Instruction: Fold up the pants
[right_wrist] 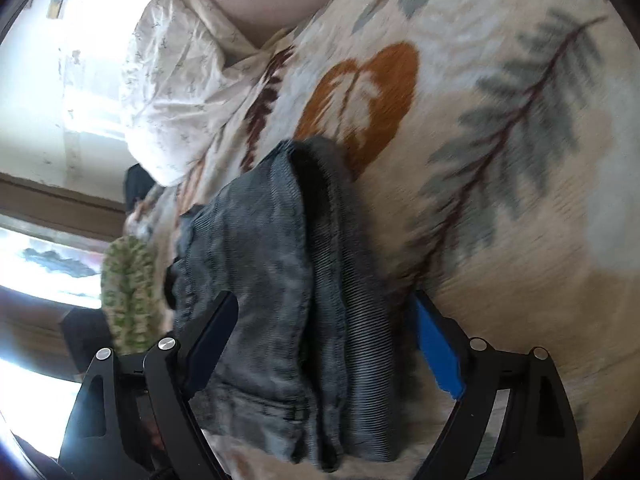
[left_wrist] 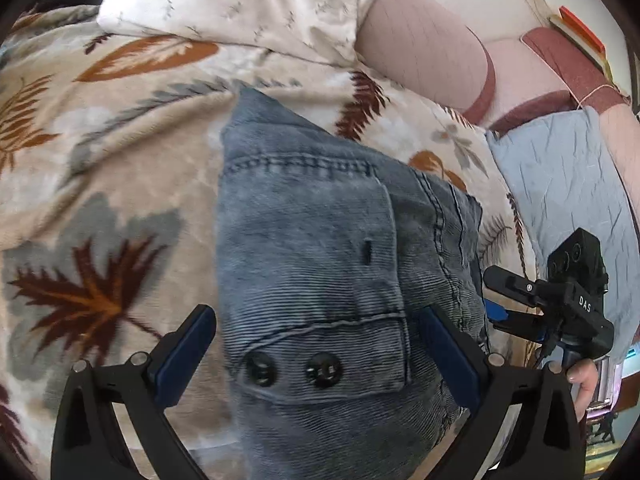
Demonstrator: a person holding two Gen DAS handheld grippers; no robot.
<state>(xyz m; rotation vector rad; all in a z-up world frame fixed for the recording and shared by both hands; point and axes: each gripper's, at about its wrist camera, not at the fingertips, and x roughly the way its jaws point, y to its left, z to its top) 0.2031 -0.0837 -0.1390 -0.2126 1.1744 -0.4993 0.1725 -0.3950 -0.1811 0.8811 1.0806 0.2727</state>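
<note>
The grey-blue corduroy pants lie folded into a compact stack on the leaf-patterned blanket. A flap pocket with two dark snaps faces up. My left gripper is open, its blue pads on either side of the stack near the snaps, just above it. My right gripper is open too, its fingers straddling the stack's folded edge, with the layers showing. The right gripper also shows in the left wrist view at the stack's right side, held by a hand.
A cream pillow and a pink bolster lie at the head of the bed. A pale blue cloth lies to the right. A green knitted item sits at the bed's edge beside the stack.
</note>
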